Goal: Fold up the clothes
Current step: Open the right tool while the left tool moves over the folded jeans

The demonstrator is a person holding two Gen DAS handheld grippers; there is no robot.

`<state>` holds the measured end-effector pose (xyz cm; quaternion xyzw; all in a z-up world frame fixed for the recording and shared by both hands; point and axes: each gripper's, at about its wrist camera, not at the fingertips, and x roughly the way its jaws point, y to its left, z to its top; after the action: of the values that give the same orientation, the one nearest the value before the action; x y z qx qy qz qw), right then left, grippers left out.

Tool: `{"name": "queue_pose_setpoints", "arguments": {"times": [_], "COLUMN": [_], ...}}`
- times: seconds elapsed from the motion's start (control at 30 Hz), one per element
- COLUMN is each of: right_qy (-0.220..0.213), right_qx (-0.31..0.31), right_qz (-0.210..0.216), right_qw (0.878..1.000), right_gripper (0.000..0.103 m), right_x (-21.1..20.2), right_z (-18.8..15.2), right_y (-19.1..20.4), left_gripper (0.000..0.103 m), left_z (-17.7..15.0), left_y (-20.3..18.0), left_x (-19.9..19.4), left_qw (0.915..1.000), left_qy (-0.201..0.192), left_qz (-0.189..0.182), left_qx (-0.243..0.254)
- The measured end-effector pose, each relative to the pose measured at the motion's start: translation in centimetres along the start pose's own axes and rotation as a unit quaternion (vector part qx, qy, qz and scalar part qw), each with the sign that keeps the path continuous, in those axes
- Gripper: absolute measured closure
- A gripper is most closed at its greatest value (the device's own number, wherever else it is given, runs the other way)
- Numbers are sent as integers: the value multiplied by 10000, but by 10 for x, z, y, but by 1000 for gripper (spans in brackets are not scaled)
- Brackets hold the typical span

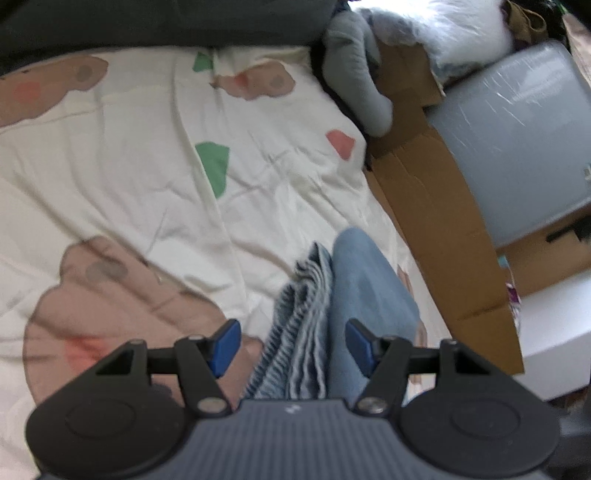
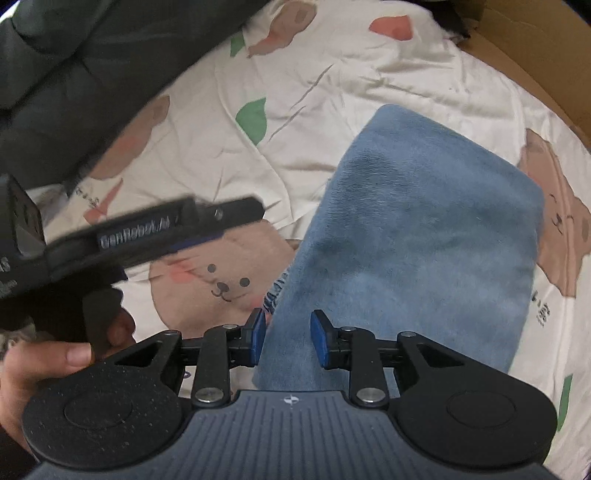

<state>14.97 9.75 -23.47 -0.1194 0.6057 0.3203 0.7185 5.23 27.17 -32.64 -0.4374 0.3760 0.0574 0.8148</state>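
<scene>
A folded pair of blue jeans [image 2: 424, 236] lies on a cream bedsheet with bear prints [image 2: 207, 155]. My right gripper [image 2: 286, 338] points steeply down over the near left corner of the jeans, its blue pads apart and not pressing the denim between them. In the left wrist view the stacked layered edge of the jeans [image 1: 306, 325] shows in front of my left gripper [image 1: 291, 347], which stands open above it. One black finger [image 2: 229, 214] of the left gripper shows from the side, with a person's hand [image 2: 40, 365] on its handle.
A dark quilted cover [image 2: 74, 74] lies along the far side of the bed. Right of the bed stand cardboard boxes [image 1: 424, 206] and a grey plastic bin lid [image 1: 517, 140]. A grey garment [image 1: 354, 74] and white fluffy fabric [image 1: 461, 29] sit on them.
</scene>
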Motion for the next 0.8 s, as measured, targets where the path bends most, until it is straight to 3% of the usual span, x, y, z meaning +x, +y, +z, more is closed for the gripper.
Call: {"name": "queue_pose_setpoints", "arguments": {"times": [0.27,0.53,0.7,0.77,0.8], "right_qy": [-367,-773,-657,-501,-442], "right_qx": [203,642,1136,1238,1336], "right_qz": [-650,-1011,-845,-679,-586], "right_qw": [9970,9898,9877,9887,9883], "right_gripper": [69,69,69,69,69], "right_x": [-22,-24,-5,6,10], "right_z": [-13,-23,-43,-57,-65], "right_y": [-48,-113,-127,-124,-121], "left_gripper": [34,34,35,41,50], "left_z": [-18,-37,-50,-54,-55], "left_y": [-8,-18,-17,-15,-15], "left_x": [8,19,28,34,36], "left_qw": [9992,9956,9920,9907,9901], "left_qy": [361,844,1175,1291,1343], "left_qz": [-146,-354,-442,-411,-407], "left_qx": [71,199,115,98,83]}}
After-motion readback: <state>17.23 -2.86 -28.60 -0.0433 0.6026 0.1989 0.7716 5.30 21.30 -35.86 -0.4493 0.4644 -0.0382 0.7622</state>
